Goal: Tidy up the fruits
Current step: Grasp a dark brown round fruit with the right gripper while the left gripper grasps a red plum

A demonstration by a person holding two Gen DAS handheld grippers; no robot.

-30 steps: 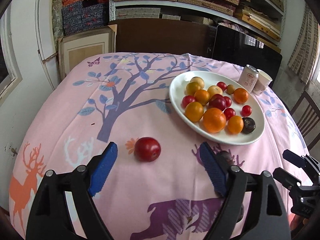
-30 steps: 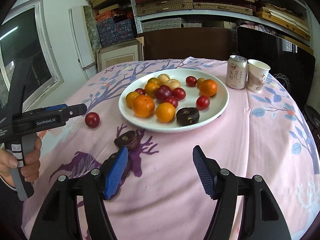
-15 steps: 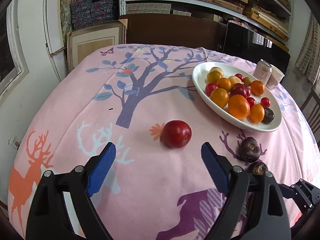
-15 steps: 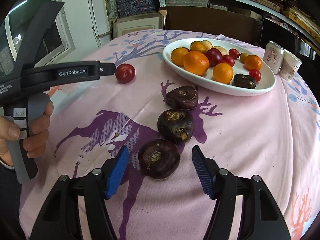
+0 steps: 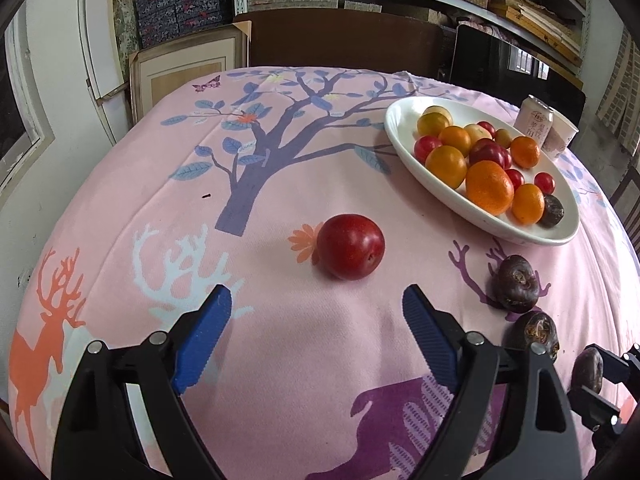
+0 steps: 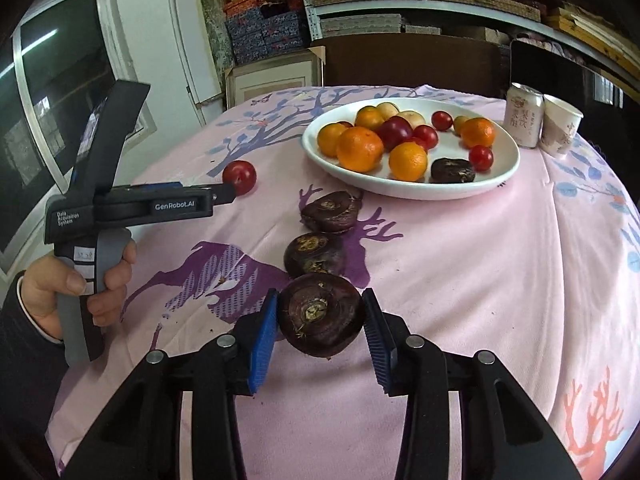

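A red plum (image 5: pixel 351 247) lies on the pink tablecloth just ahead of my open left gripper (image 5: pixel 316 320); it also shows in the right wrist view (image 6: pixel 239 176). My right gripper (image 6: pixel 320 320) has closed around the nearest dark water chestnut (image 6: pixel 321 319), its blue pads touching both sides. Two more dark chestnuts (image 6: pixel 315 255) (image 6: pixel 331 211) lie in a line beyond it toward the white plate (image 6: pixel 500 172), which holds oranges, red plums, yellow fruits and one dark chestnut (image 6: pixel 453 171).
A drink can (image 6: pixel 522 120) and a paper cup (image 6: pixel 561 125) stand right of the plate. The plate (image 5: pixel 400 140) sits at the table's far right in the left wrist view. Shelves, boxes and a dark chair stand behind the round table.
My right gripper moved forward and closed its jaws onto the nearest dark chestnut. My left gripper came closer to the red plum and stayed open.
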